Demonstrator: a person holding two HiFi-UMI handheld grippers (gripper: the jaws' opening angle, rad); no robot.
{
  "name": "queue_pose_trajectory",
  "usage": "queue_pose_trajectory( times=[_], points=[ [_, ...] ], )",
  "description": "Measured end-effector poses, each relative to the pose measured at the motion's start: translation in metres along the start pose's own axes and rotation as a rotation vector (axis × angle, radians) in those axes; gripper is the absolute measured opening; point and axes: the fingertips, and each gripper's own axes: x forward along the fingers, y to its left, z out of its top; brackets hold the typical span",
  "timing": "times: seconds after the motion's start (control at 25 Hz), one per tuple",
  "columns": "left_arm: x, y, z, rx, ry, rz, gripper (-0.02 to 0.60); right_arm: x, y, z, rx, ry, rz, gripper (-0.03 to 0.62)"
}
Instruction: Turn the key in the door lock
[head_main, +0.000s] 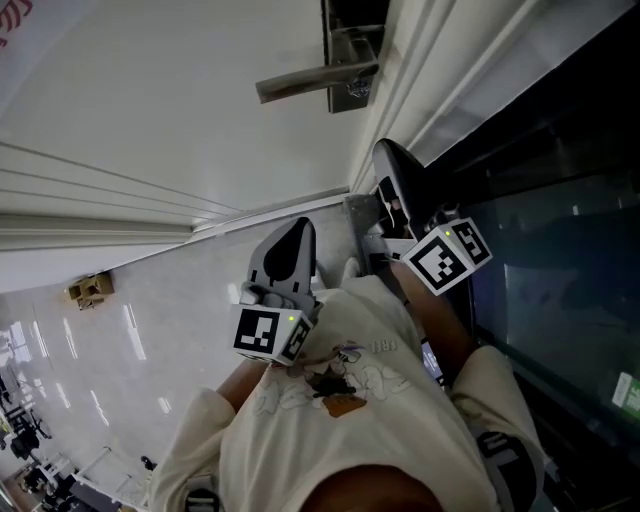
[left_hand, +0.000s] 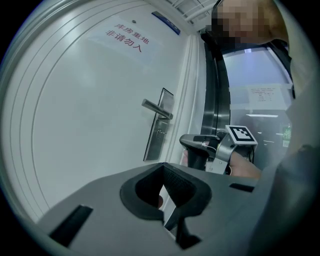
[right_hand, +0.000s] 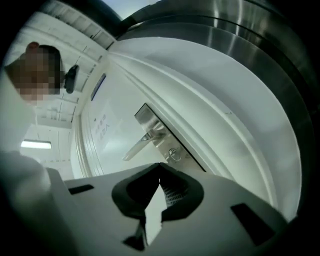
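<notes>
Lock (right_hand: 174, 154) sits by the edge of the door (left_hand: 75, 125), under the handle (right_hand: 145, 140). Right gripper (right_hand: 159, 171) and left gripper (left_hand: 162, 169) are clenched on nothing, apart from it. Approach step, I judge: next, open the right jaws and reach the key.

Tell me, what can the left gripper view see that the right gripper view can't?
Only the left gripper view: the right tool with its marker cube, the hand holding it, and a notice on glass. Only the right gripper view: the right tool's jaws from behind, shut and empty. Both: the door, its handle and lock plate.
</notes>
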Motion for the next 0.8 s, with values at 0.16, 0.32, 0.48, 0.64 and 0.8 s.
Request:
queue_pose_trajectory(
  times=[0.16,0.32,0.48,0.64,0.8],
  points=[
    [0.004,-0.002,0.0,0.004,-0.001,-0.014,0.006,-0.016,0.009,-0.017,-0.202,0.033,-0.026,0.008],
    [0.004,-0.006,0.003,0.007,-0.003,-0.029,0.006,-0.028,0.019,-0.04,-0.284,0.097,-0.027,0.008],
    [0.006,-0.008,0.004,0.012,-0.006,-0.041,0.006,-0.037,0.017,-0.062,-0.33,0.146,-0.062,0.006],
    [0.006,-0.007,0.002,0.011,-0.004,-0.041,0.006,-0.044,0.016,-0.075,-0.368,0.167,-0.09,0.006],
    [0.008,0.004,0.009,0.019,-0.017,-0.017,0.006,-0.05,0.023,-0.081,-0.424,0.178,-0.095,0.006]
  ],
)
